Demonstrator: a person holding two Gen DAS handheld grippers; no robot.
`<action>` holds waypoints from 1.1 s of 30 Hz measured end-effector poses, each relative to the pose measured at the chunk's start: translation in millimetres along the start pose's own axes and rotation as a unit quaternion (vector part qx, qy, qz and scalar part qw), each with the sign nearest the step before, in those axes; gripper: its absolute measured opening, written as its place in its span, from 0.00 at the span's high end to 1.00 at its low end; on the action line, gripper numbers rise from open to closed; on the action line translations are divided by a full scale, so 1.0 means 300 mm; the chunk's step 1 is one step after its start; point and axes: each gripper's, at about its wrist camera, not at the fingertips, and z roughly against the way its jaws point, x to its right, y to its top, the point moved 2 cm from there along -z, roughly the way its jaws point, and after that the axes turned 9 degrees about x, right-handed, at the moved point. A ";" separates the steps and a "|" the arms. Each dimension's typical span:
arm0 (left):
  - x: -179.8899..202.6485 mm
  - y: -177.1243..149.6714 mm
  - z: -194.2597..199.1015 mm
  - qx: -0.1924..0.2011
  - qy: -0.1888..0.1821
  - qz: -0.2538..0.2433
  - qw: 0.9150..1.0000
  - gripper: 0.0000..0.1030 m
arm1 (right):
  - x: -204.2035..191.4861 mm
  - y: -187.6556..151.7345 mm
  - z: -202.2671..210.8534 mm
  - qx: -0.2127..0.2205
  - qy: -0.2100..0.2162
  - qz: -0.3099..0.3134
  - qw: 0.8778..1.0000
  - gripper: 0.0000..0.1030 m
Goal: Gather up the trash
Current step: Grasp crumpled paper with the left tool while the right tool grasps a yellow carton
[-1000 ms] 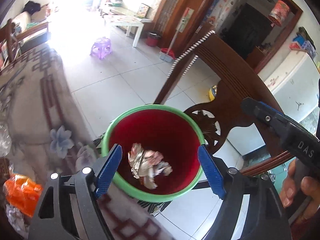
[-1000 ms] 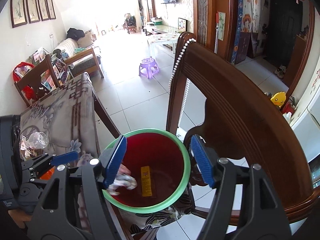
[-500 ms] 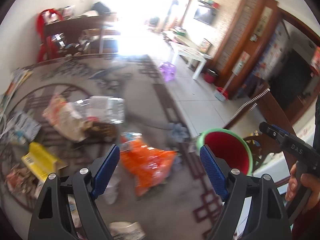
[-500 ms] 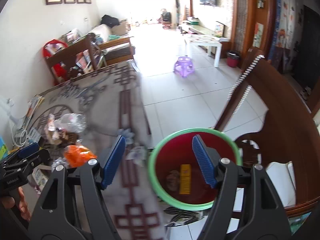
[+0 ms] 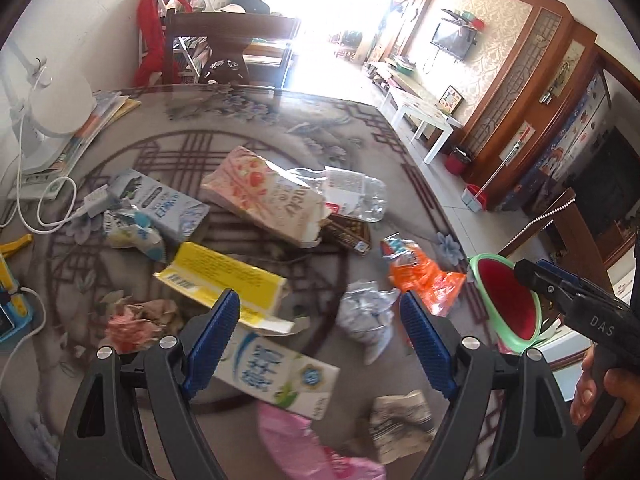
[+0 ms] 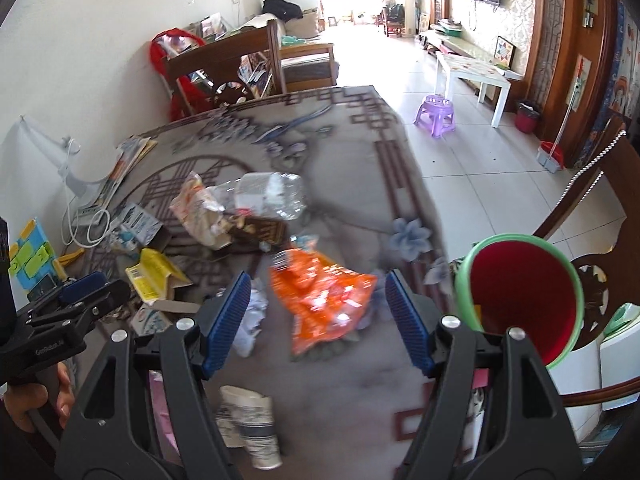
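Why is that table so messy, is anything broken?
Yes. The pink carton is torn open, the clear bottle is squashed, and the yellow box lies flattened. All of it litters the table instead of the red bin.

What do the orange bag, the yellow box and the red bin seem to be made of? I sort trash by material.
The orange bag looks like thin glossy plastic film: it is crinkled and throws bright glints. The yellow box looks like matte cardboard: torn flaps, flat printed panels, a barcode. The red bin seems to be smooth moulded plastic with a green rim, evenly coloured and slightly shiny.
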 end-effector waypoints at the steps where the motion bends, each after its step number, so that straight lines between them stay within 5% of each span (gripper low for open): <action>1: -0.026 -0.002 0.002 -0.003 0.001 -0.001 1.000 0.24 | -0.025 -0.010 -0.006 -0.003 -0.001 0.000 1.000 0.32; 10: -0.305 -0.008 0.044 -0.008 0.040 0.018 0.999 0.24 | -0.198 -0.075 -0.062 -0.034 0.001 0.001 0.999 0.32; 17: -0.544 -0.049 0.036 -0.027 0.085 0.085 0.992 0.24 | -0.337 -0.081 -0.104 -0.051 0.017 0.028 0.998 0.32; 26: -0.557 -0.122 -0.113 -0.079 0.030 0.123 0.989 0.25 | -0.466 -0.095 -0.161 -0.075 0.038 0.057 0.995 0.31; 27: -0.550 -0.134 -0.141 -0.088 0.021 0.129 0.988 0.27 | -0.476 -0.096 -0.165 -0.077 0.039 0.061 0.994 0.31; 30: -0.556 -0.159 -0.187 -0.106 0.010 0.148 0.983 0.57 | -0.491 -0.097 -0.177 -0.084 0.042 0.069 0.993 0.31; 33: -0.569 -0.146 -0.178 -0.099 -0.001 0.156 0.983 0.67 | -0.502 -0.101 -0.203 -0.096 0.047 0.076 0.991 0.31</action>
